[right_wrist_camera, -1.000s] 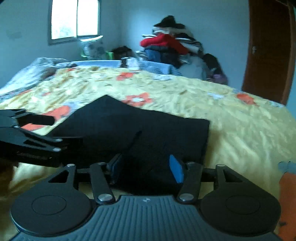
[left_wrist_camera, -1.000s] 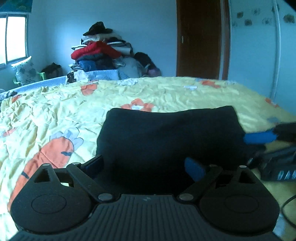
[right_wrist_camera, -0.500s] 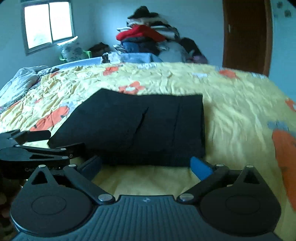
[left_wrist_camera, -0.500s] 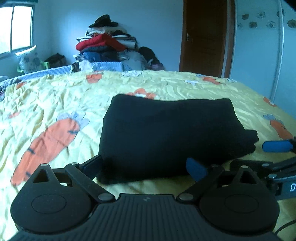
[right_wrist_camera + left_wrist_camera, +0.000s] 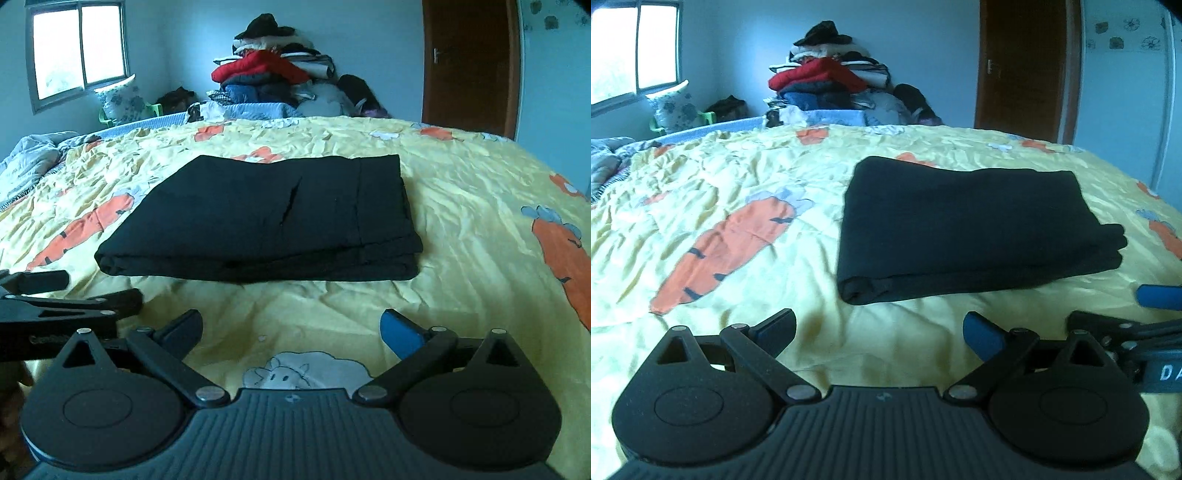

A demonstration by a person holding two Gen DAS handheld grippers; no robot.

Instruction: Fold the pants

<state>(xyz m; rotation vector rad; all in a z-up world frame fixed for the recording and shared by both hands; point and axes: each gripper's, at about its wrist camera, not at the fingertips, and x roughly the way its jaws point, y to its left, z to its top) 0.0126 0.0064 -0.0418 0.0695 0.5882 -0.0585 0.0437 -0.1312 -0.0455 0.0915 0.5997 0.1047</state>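
The black pants [image 5: 964, 229] lie folded in a flat rectangle on the yellow carrot-print bedspread [image 5: 738, 192]. They also show in the right wrist view [image 5: 273, 218]. My left gripper [image 5: 879, 332] is open and empty, a short way in front of the pants' near edge. My right gripper [image 5: 291, 330] is open and empty, also short of the near edge. The right gripper shows at the right edge of the left wrist view [image 5: 1145, 314]. The left gripper shows at the left edge of the right wrist view [image 5: 70, 291].
A pile of clothes [image 5: 827, 88] stands against the far wall behind the bed. A brown door [image 5: 1023, 66] is at the right and a window [image 5: 79, 48] at the left. A grey blanket [image 5: 33, 162] lies at the bed's left edge.
Both grippers have let go of the pants, opened wide and pulled back toward me. The pants now lie folded and free on the bed.
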